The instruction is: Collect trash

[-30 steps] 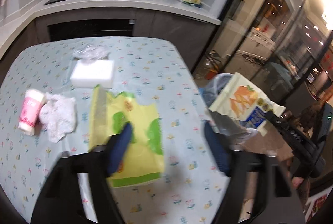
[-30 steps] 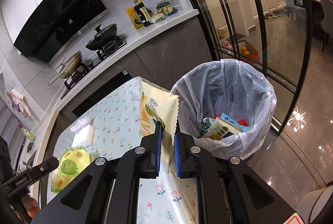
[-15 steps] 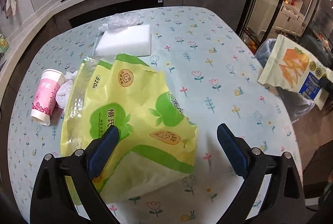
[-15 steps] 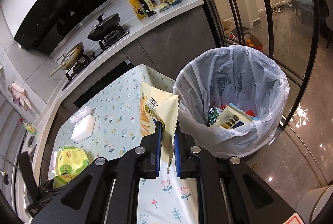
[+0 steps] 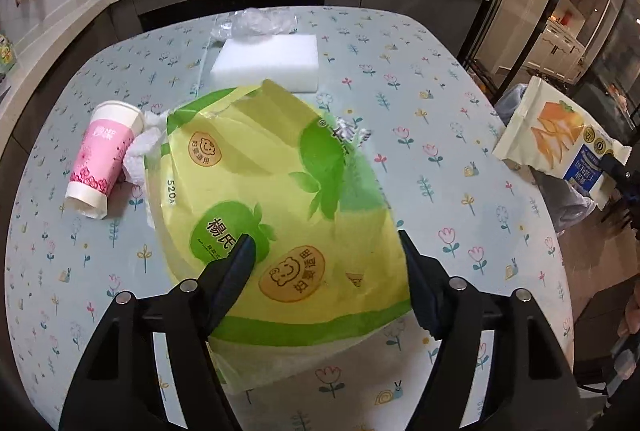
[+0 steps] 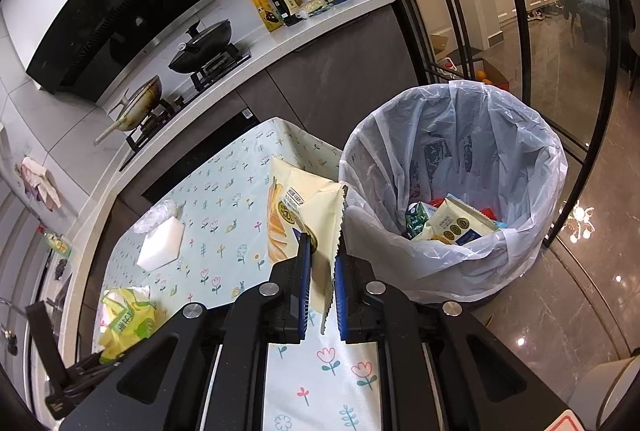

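Observation:
A crumpled yellow-green plastic package (image 5: pixel 272 199) lies on the flowered table (image 5: pixel 440 91). My left gripper (image 5: pixel 326 251) is open, low over it, its fingers at either side of the package's near end. My right gripper (image 6: pixel 322 259) is shut on a cream snack bag (image 6: pixel 304 207) and holds it upright beside the lined trash bin (image 6: pixel 456 167), left of its rim. The snack bag also shows in the left wrist view (image 5: pixel 556 135). The package also shows in the right wrist view (image 6: pixel 128 319).
A pink paper cup (image 5: pixel 106 159) lies on its side next to crumpled tissue (image 5: pixel 144 151). A white foam block (image 5: pixel 268 63) and clear plastic wrap (image 5: pixel 256 25) lie farther back. The bin holds several wrappers (image 6: pixel 448 223). Counter with stove behind.
My left gripper has dropped lower and closer over the yellow-green package, its fingers now straddling it. My right gripper has carried the snack bag nearer the bin.

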The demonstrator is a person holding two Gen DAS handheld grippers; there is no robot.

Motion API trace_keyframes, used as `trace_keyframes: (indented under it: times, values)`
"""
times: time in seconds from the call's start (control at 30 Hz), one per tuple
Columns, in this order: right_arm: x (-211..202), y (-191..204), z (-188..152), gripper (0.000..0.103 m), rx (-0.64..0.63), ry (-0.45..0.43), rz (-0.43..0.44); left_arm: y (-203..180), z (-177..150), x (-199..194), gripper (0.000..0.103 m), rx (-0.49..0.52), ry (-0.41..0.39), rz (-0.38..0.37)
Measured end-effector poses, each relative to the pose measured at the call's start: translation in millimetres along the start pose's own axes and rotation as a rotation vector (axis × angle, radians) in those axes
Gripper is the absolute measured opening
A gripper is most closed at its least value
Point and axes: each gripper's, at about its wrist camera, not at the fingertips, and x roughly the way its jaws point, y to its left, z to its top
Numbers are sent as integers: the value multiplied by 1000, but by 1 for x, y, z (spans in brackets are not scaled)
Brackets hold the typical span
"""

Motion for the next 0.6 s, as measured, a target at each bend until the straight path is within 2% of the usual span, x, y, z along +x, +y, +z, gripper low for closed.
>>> trace_keyframes:
  times: [0.1, 0.17, 0.23, 0.27, 0.33, 0.4, 0.6]
  values:
    - [0, 3, -1, 11, -11, 4, -1, 4, -8, 8, 65, -1, 11, 1]
    - [1, 3, -1, 11, -13, 6, -1, 6, -12, 12, 58, -2, 24, -1]
    - [0, 3, -1, 11, -10, 5, -2, 8, -15, 12, 44, -8, 25, -6]
    - [0, 3, -1, 11, -9, 4, -2, 8, -15, 11, 43, -5, 25, -15]
    - [0, 3, -1, 11, -8, 1, -4, 4, -15, 7, 28, 13, 20, -31]
    - [-1, 2, 1, 11, -6, -3, -4, -2, -14, 1, 22, 28, 18, -54]
    - [-9, -7, 9, 11, 3, -30, -14, -39, -1, -24, 19, 82, -24, -147]
